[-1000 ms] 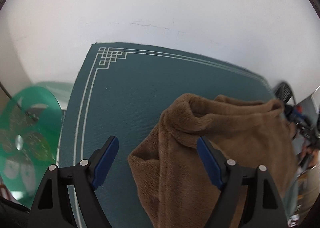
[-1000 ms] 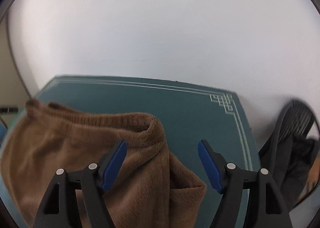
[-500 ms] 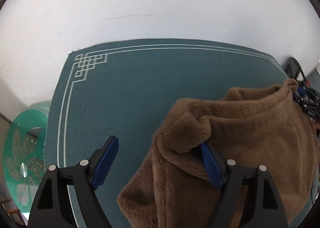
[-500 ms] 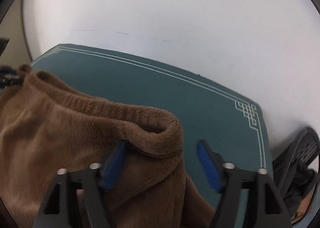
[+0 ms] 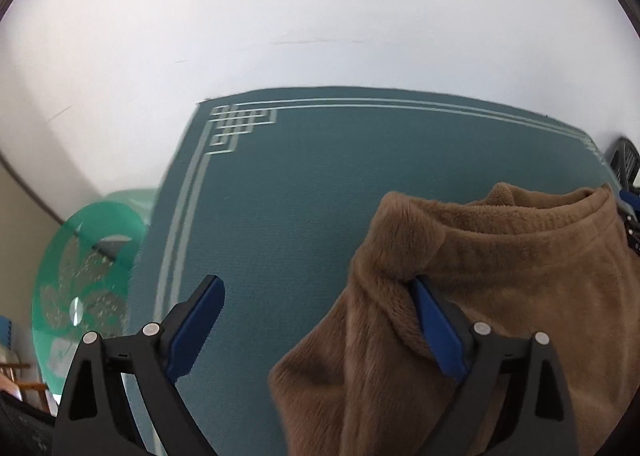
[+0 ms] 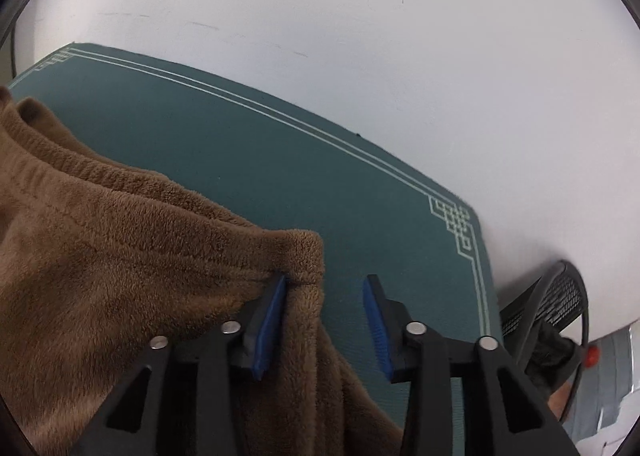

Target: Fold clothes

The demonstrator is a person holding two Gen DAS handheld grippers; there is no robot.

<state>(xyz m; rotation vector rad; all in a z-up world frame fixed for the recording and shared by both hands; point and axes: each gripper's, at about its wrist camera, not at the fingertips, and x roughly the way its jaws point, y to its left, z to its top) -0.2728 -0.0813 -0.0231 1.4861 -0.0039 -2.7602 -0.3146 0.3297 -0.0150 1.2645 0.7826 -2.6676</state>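
Observation:
A brown fleece garment (image 5: 520, 276) lies bunched on the teal mat (image 5: 320, 176), ribbed hem uppermost. My left gripper (image 5: 316, 284) is open and its jaws are opening wider. A fold of the garment drapes over the right finger (image 5: 436, 320); the left finger stands over bare mat. In the right wrist view a corner of the garment (image 6: 120, 256) sits between the jaws of my right gripper (image 6: 327, 278). It rests against the left pad (image 6: 270, 320), with a gap to the right pad. These jaws are opening slightly.
The teal mat (image 6: 240, 144) has white border lines and ends at a white wall. A green round stool (image 5: 88, 276) stands past the mat's left edge. A black mesh chair (image 6: 560, 304) stands past its right edge.
The left jaws have spread wider and the garment fold has slid further over the right finger. The right jaws have narrowed around the garment's corner and the gripper has sunk toward it.

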